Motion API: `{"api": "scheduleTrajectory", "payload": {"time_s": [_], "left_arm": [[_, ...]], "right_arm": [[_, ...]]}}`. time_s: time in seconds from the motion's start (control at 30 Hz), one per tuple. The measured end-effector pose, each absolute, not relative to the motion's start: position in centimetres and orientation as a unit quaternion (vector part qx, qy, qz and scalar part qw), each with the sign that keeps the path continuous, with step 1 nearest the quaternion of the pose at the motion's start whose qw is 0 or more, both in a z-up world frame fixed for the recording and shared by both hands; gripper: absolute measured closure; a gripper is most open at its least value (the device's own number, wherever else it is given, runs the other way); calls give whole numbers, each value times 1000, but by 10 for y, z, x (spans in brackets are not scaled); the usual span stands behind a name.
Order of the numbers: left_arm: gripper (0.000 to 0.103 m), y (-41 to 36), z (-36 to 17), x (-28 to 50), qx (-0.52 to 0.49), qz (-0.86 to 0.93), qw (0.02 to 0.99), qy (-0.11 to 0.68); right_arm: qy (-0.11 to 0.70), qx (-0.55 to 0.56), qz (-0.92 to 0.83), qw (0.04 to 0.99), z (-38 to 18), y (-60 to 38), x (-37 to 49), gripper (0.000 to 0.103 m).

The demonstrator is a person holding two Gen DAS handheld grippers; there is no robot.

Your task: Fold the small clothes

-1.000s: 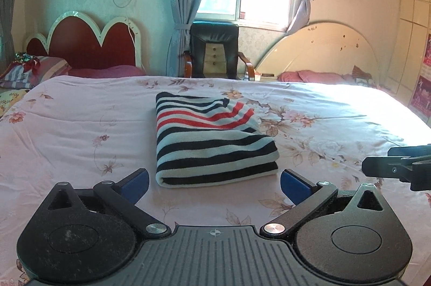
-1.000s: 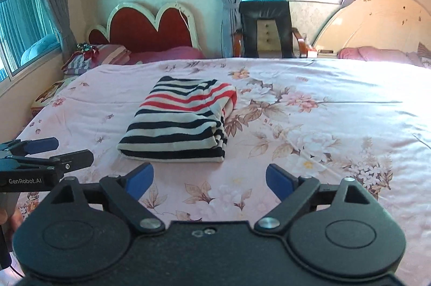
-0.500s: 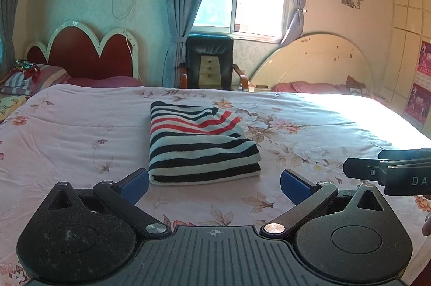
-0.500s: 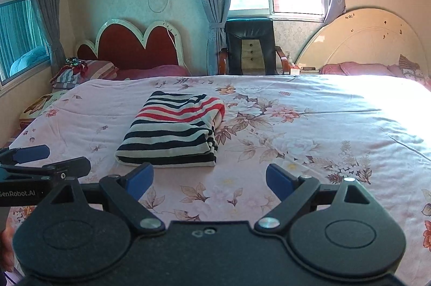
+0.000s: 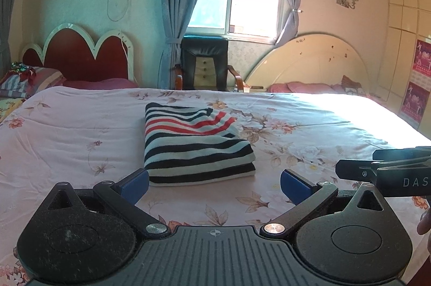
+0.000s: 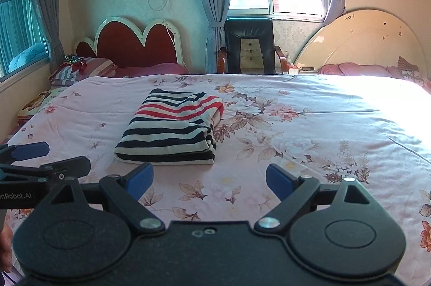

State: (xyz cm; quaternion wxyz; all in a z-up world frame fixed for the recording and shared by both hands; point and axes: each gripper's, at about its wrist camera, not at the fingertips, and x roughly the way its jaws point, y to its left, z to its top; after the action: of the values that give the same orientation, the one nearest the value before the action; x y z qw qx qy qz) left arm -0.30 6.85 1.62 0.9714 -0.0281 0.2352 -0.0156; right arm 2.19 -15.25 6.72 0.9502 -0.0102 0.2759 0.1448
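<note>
Folded into a thick rectangle, black, white and red striped knit garment, flat on the pink floral bedspread, left of its middle and nearer the foot edge than the pillows. Both tools pulled back toward the foot edge since a second ago, so the garment now smaller and farther off in each view, more wall and window in sight above it. Left gripper released, blue pads spread wide, nothing between them, short of the garment's near edge. Right gripper likewise spread and empty, over bare bedspread to the garment's right. Black armchair beyond the far edge, unmoved.
</note>
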Motion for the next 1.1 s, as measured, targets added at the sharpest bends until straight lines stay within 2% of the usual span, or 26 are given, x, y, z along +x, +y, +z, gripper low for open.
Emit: {"api": "scheduleTrajectory", "payload": {"time_s": [1.1], "left_arm": [[0, 73, 20, -3, -21, -19, 972, 233]], "right_arm": [[276, -19, 142, 950, 68, -150, 24, 13]]}}
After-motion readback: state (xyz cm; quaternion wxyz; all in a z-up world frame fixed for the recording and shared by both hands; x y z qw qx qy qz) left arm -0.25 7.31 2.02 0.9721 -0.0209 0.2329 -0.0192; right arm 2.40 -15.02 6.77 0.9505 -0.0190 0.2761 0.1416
